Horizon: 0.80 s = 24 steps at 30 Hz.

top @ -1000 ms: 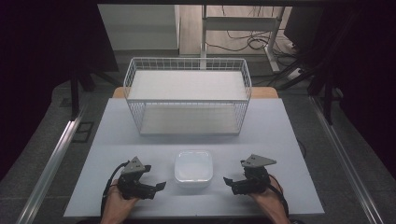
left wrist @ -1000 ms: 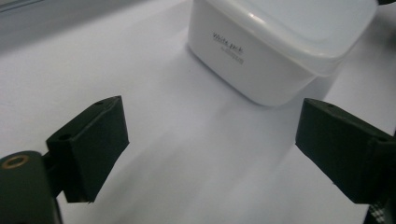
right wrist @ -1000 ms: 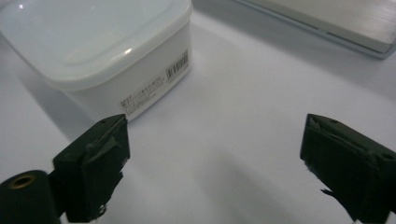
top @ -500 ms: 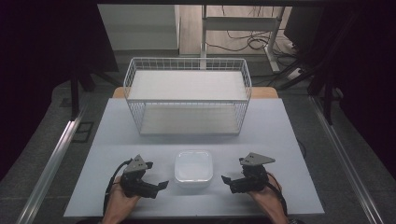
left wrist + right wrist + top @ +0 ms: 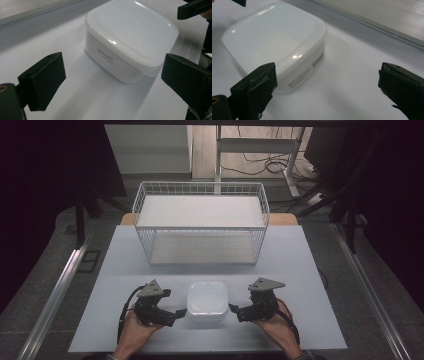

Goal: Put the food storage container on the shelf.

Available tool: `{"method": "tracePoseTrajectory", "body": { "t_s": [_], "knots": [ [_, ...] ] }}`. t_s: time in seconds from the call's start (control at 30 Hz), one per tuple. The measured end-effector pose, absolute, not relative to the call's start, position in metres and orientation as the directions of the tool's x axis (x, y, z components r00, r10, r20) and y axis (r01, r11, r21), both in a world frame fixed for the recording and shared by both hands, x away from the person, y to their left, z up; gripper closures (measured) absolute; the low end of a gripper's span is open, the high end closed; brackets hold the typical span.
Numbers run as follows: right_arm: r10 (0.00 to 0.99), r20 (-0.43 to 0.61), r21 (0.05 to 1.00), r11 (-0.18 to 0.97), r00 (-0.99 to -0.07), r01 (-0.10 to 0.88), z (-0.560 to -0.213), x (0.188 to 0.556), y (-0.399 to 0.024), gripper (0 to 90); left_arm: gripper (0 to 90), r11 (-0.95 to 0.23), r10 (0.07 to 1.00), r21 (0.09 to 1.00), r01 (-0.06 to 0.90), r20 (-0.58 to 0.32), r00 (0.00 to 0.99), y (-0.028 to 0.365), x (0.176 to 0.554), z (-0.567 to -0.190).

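- My left hand-held gripper [image 5: 178, 312] stands released, jaws wide, just left of the one white lidded box [image 5: 207, 299].
- My right hand-held gripper [image 5: 234, 309] is spread too, just right of it.
- The box sits on the counter [image 5: 300, 270], one wire basket [image 5: 200, 222] behind.

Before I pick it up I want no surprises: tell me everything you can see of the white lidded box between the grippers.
The box is square with rounded corners, of milky, glossy plastic. Its lid is seated, the rim overhanging the walls. Small grey print runs along the side walls, too small to read. It sits flat and upright on the table, near the front edge, in front of the wire basket. Nothing else touches it.
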State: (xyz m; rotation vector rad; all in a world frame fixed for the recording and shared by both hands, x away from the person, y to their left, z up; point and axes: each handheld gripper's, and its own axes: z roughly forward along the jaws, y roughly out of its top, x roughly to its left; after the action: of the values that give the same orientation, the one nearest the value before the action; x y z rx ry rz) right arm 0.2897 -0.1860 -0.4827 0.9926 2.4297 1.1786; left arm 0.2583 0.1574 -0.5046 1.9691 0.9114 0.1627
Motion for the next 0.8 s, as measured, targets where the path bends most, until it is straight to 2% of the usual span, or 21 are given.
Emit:
{"method": "tracePoseTrajectory", "body": {
  "t_s": [0.13, 0.37, 0.53, 0.67, 0.7, 0.73, 0.77, 0.8],
  "knots": [
    [0.676, 0.091, 0.777, 0.412, -0.731, 0.477, -0.478, 0.292, -0.179, 1.7, 7.4, -0.289, 0.654, 0.796, 0.531, -0.241, 0.717, 0.152, 0.264, -0.501],
    [0.649, 0.117, 0.785, 0.403, -0.752, 0.47, -0.471, 0.299, -0.162, 9.3, 8.1, -0.282, 0.645, 0.796, 0.536, -0.256, 0.72, 0.14, 0.279, -0.497],
    [0.633, 0.136, 0.77, 0.417, -0.763, 0.483, -0.475, 0.304, -0.152, 9.6, 7.8, -0.291, 0.637, 0.783, 0.55, -0.27, 0.722, 0.133, 0.287, -0.501],
    [0.624, 0.167, 0.731, 0.441, -0.763, 0.521, -0.487, 0.308, -0.148, 9.6, 7.7, -0.308, 0.622, 0.752, 0.582, -0.304, 0.722, 0.13, 0.292, -0.509],
    [0.613, 0.201, 0.72, 0.437, -0.764, 0.54, -0.491, 0.308, -0.149, 12.1, 9.5, -0.293, 0.592, 0.738, 0.609, -0.36, 0.721, 0.128, 0.292, -0.514],
    [0.604, 0.238, 0.709, 0.428, -0.761, 0.561, -0.492, 0.308, -0.15, 13.7, 11.1, -0.293, 0.592, 0.738, 0.609, -0.36, 0.721, 0.128, 0.292, -0.514],
    [0.588, 0.278, 0.693, 0.425, -0.76, 0.582, -0.493, 0.309, -0.151, 16.1, 12.3, -0.291, 0.563, 0.72, 0.631, -0.404, 0.721, 0.127, 0.291, -0.517],
    [0.588, 0.278, 0.693, 0.425, -0.76, 0.582, -0.493, 0.309, -0.151, 16.1, 11.9, -0.291, 0.563, 0.72, 0.631, -0.404, 0.721, 0.127, 0.291, -0.517]
  ]
}}
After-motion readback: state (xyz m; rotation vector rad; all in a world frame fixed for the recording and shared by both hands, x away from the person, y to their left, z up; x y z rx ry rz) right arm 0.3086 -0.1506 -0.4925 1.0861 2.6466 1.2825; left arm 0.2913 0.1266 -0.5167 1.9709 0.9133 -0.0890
